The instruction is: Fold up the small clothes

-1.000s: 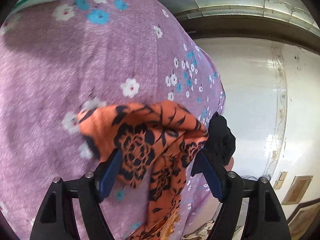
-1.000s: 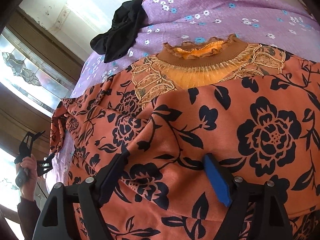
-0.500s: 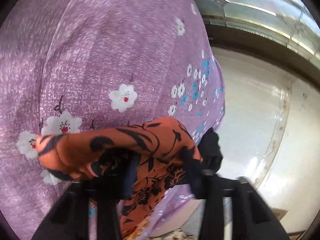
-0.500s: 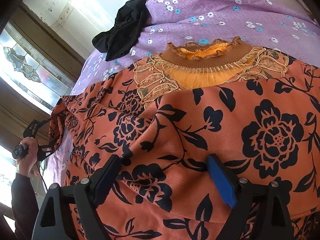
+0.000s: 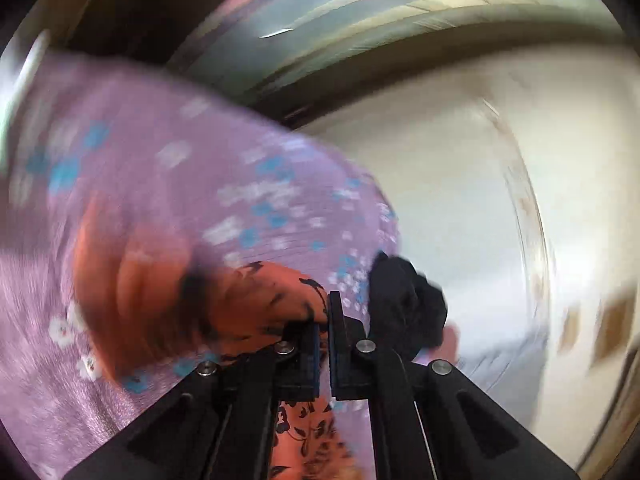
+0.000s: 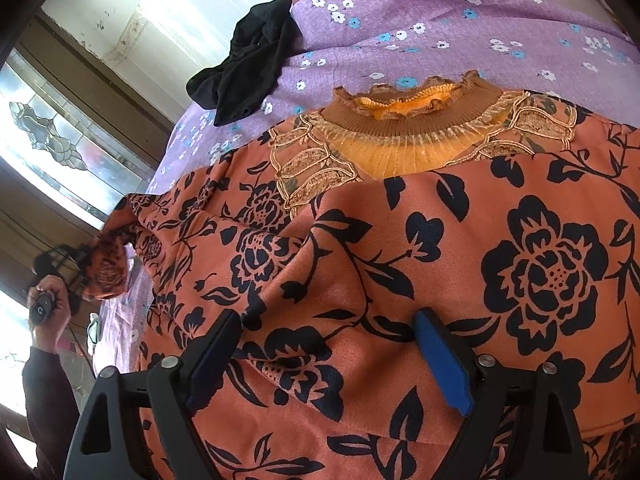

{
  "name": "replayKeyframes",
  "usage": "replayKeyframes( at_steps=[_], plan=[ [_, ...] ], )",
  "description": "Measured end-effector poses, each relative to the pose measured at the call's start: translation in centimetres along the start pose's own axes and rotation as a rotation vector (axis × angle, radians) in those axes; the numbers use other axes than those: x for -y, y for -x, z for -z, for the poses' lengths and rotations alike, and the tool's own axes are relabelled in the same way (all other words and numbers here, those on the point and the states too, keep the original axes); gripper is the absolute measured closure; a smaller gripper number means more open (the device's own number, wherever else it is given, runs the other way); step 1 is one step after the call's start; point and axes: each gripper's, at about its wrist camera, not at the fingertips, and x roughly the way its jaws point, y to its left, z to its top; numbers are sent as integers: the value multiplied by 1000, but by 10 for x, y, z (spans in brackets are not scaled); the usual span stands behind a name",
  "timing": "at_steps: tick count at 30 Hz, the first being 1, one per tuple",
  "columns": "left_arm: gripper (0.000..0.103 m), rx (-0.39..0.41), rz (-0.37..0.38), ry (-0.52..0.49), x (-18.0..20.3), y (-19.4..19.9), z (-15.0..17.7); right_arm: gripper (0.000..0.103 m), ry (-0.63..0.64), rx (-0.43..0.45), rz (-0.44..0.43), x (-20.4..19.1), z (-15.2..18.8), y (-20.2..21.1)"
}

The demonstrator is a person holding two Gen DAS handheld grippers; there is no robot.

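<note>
An orange top with black flowers (image 6: 460,248) lies spread on the purple flowered sheet (image 6: 440,28), its ribbed collar (image 6: 416,120) at the far side. My right gripper (image 6: 328,344) is open just above the top's near part, a fold of cloth between its fingers. My left gripper (image 5: 324,320) is shut on the top's sleeve (image 5: 248,300) and holds it lifted off the sheet (image 5: 160,152); this view is blurred. The right wrist view shows that sleeve end (image 6: 114,256) raised at the far left, by the hand on the left gripper.
A black garment (image 6: 248,64) lies bunched at the sheet's far left corner; it also shows in the left wrist view (image 5: 404,304). A white wall and a leaded glass window (image 6: 52,148) stand beyond the bed's left edge.
My left gripper has closed on the sleeve and lifted it up off the sheet, moving fast. My right gripper has held its place, open over the top.
</note>
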Motion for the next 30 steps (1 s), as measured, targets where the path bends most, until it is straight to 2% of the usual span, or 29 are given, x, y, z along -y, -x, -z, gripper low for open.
replayKeyframes(
  at_steps=[3, 4, 6, 9, 13, 16, 17, 19, 21, 23, 24, 26, 27, 28, 30],
  plan=[
    [100, -7, 31, -277, 66, 12, 30, 13, -15, 0, -10, 2, 0, 2],
    [100, -30, 49, -380, 91, 13, 49, 13, -23, -1, -16, 3, -1, 2],
    [100, -86, 91, -494, 120, 11, 82, 14, -56, -2, -38, 8, -3, 5],
    [100, -222, 156, -615, 154, 1, 147, 14, -142, 22, -77, 21, -9, 14],
    [100, -485, 219, -718, 184, -25, 251, 14, -237, 128, -74, 46, -18, 40],
    [93, -869, 203, -763, 192, -51, 337, 13, -333, 233, -81, 72, -23, 67],
    [88, -960, 212, -765, 193, -53, 354, 13, -382, 272, -85, 84, -24, 77],
    [80, -1077, 258, -785, 198, -44, 378, 13, -449, 313, -98, 100, -26, 90],
    [63, -1082, 292, -805, 206, -34, 374, 13, -497, 343, -121, 113, -27, 102],
    [57, -1031, 357, -775, 212, -19, 346, 13, -523, 357, -161, 121, -27, 111],
    [48, -999, 383, -753, 212, -12, 326, 13, -531, 355, -192, 123, -28, 113],
    [34, -884, 416, -701, 216, 4, 285, 13, -537, 332, -252, 122, -28, 114],
    [30, -814, 403, -688, 209, 11, 268, 13, -536, 315, -263, 121, -30, 113],
    [28, -709, 348, -690, 201, 15, 244, 13, -532, 292, -263, 119, -29, 111],
    [28, -590, 195, -717, 176, 10, 220, 13, -528, 251, -238, 116, -26, 105]
  ],
)
